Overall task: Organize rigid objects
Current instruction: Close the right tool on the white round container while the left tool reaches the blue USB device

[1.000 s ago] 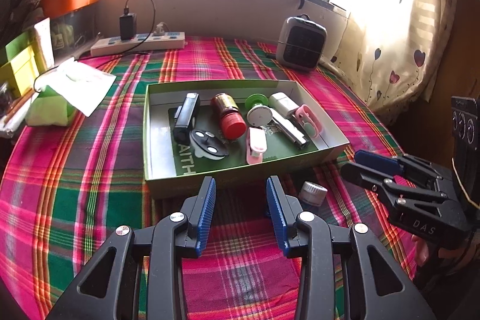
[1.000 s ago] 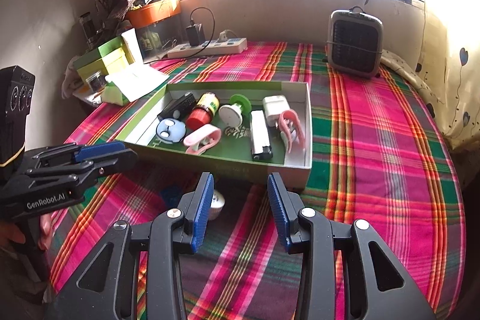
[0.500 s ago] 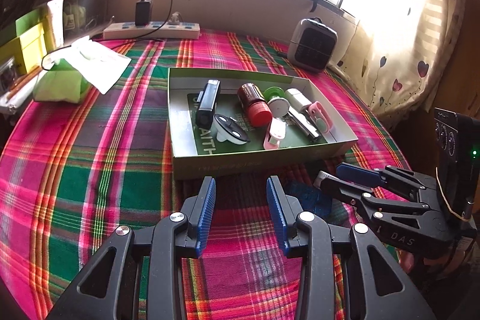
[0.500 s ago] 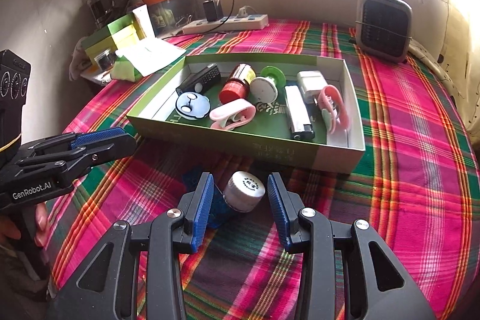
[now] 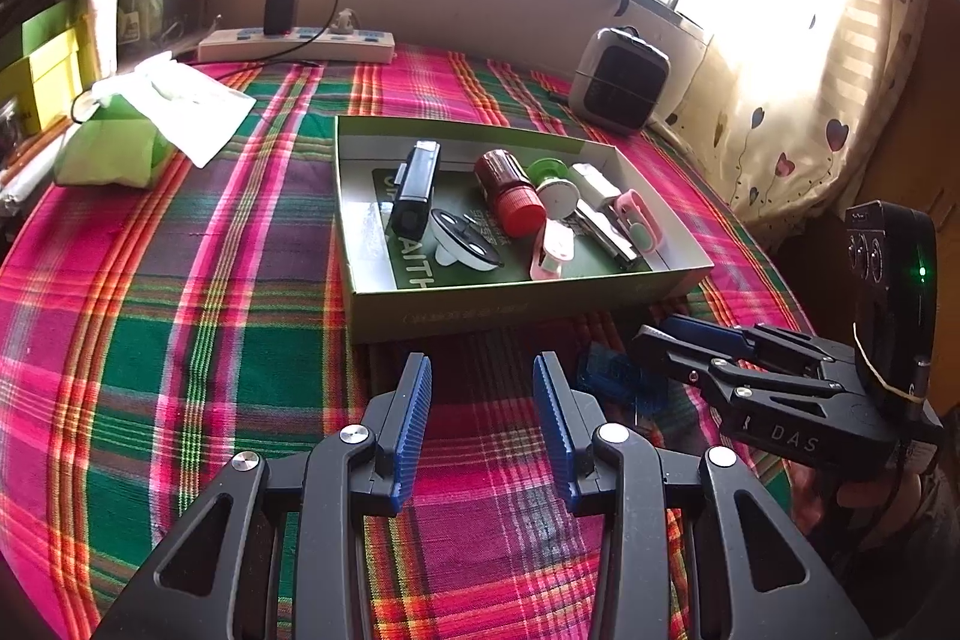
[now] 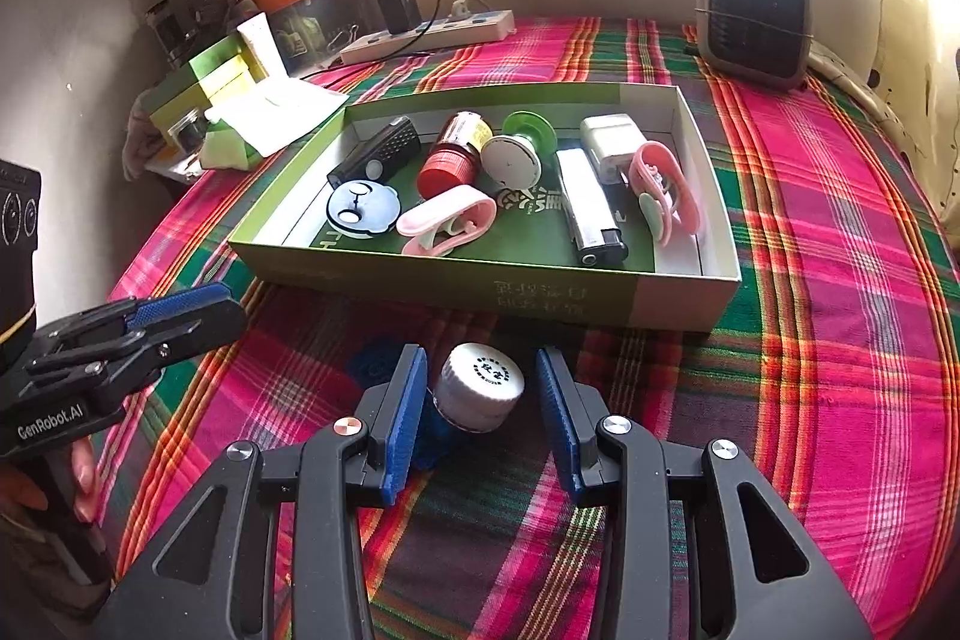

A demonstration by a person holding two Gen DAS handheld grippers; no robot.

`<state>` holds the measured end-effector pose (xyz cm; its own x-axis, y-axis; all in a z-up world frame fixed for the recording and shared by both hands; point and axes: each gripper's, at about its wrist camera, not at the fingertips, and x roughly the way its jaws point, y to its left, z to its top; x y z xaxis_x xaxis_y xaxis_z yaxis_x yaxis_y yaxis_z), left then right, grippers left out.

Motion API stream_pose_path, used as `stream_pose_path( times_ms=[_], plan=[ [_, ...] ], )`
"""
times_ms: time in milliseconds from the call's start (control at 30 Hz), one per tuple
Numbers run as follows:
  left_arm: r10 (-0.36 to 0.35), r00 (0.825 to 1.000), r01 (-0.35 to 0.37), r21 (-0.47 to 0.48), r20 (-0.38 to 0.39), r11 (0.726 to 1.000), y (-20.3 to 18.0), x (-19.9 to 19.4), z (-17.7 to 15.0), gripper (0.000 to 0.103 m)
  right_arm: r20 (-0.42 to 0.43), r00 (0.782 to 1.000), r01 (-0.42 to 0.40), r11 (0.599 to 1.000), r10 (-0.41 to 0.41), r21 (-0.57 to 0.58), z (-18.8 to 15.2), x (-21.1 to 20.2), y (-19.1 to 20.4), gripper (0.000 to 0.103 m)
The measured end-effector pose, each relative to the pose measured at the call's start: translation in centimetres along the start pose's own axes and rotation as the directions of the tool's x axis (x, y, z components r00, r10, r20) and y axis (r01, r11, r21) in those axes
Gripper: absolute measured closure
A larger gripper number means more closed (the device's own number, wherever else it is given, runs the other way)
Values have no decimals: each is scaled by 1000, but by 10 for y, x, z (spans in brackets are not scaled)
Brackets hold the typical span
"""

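Right wrist – fingers (image 6: 558, 406) now flank bottle (image 6: 479, 394)

The cloth (image 6: 840, 280) is plaid in pink, green, orange and dark purple; the box (image 6: 456, 280) is olive green outside, white on its inner walls, dark green on its floor; the small bottle (image 6: 480, 391) has a white cap with dark print; another bottle (image 6: 447, 160) in the box is red; two clips (image 6: 447, 220) are pale pink; gripper pads (image 6: 405, 418) are blue on black frames.
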<state>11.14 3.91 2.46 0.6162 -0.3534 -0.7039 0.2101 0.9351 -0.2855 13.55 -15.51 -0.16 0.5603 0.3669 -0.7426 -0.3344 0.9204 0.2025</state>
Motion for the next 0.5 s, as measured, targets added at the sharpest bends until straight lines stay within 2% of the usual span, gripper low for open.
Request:
stream_pose_path(
  times_ms=[200,300,500],
  plan=[
    [-23,1000,23,11,-13,1000,-3,2,-1,68,-2,1000,0,1000,0,14,-1,-2,-2,64],
    [-25,999,26,17,-21,1000,-5,4,-2,68,-1,1000,-16,1000,16,18,-2,-3,-3,71],
    [-37,998,39,35,-44,999,-13,9,-3,68,3,1000,-12,1000,12,9,-4,-5,-2,72]
  ],
)
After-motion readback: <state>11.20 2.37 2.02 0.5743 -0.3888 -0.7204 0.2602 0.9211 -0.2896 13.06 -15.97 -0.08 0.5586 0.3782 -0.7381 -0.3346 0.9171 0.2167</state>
